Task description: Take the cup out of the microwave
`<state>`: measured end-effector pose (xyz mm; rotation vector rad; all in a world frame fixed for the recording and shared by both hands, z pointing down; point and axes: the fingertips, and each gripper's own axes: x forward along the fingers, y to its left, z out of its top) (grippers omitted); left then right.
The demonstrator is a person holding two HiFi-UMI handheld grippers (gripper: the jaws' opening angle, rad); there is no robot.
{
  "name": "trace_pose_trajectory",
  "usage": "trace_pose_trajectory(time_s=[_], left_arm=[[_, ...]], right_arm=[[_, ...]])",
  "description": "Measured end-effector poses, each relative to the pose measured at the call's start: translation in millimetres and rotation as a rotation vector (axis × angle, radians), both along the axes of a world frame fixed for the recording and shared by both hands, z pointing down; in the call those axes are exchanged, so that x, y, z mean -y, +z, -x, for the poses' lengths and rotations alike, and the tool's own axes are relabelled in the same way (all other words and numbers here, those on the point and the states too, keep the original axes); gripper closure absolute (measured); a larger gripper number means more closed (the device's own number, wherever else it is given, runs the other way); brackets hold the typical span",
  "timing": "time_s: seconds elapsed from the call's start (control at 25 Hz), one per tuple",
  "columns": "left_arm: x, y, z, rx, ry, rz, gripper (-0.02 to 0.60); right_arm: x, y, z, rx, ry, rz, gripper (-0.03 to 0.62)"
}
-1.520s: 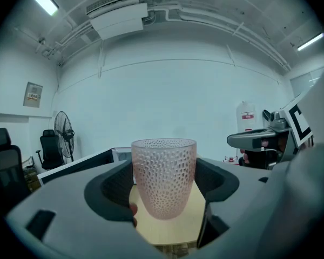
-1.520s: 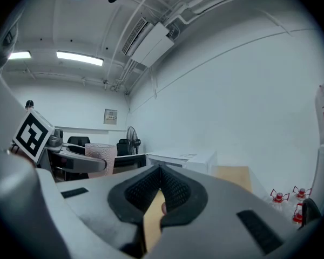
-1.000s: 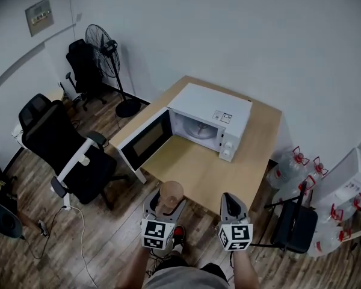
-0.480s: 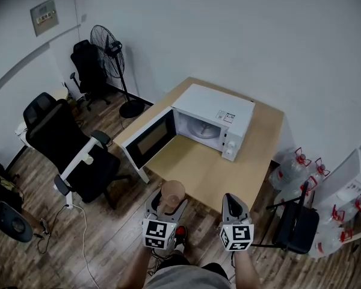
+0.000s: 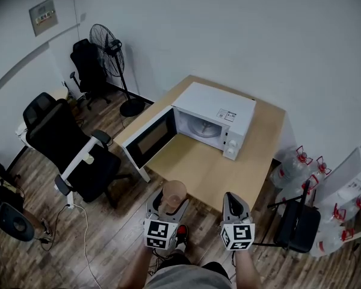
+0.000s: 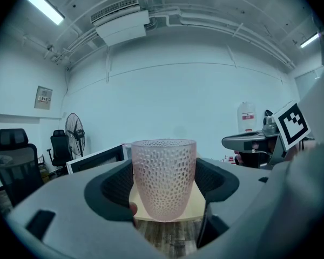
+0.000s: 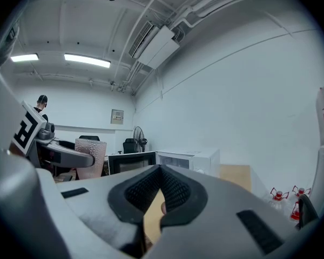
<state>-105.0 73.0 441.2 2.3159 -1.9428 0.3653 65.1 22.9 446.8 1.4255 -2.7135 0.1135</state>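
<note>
Pinkish and dimpled, the translucent cup point(image 6: 163, 179) stands upright between the jaws of the left gripper point(image 5: 168, 206). The dark pads close on its two sides and hold it clear of any surface. In the head view the cup point(image 5: 174, 192) is out of the microwave, at the near edge of the table point(image 5: 212, 174) and just over the wooden floor point(image 5: 108, 239).

To its right, level with it and well apart, is the right gripper point(image 5: 233, 203). Its jaws are drawn together at the tips, with only a thin slit lower down and nothing between them.

Farther off on the pale wood table sits the white microwave point(image 5: 215, 116). Its door point(image 5: 147, 139) is swung wide open to the left, and the glass turntable point(image 5: 197, 128) inside is bare.

A black office chair point(image 5: 72, 152) stands on the floor at the left of the table. A pedestal fan point(image 5: 105, 41) and another dark chair point(image 5: 87, 65) are against the far left wall. At the right, a dark chair point(image 5: 298, 224) stands near the table's corner, and several large water bottles with red caps point(image 5: 292, 164) are clustered by the right wall.
</note>
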Motion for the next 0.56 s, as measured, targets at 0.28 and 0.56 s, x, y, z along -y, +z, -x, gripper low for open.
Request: trace_pose_trajectory(time_s=[0.28, 0.56], left_arm=[[2.9, 0.5, -2.5, -0.001, 0.002, -0.001, 0.213], [6.5, 4.3, -5.1, -0.002, 0.002, 0.009, 0.213]], right_arm=[[3.0, 2.0, -0.1, 0.001, -0.003, 0.004, 0.577], [6.4, 4.3, -1.6, 0.002, -0.006, 0.01, 0.577]])
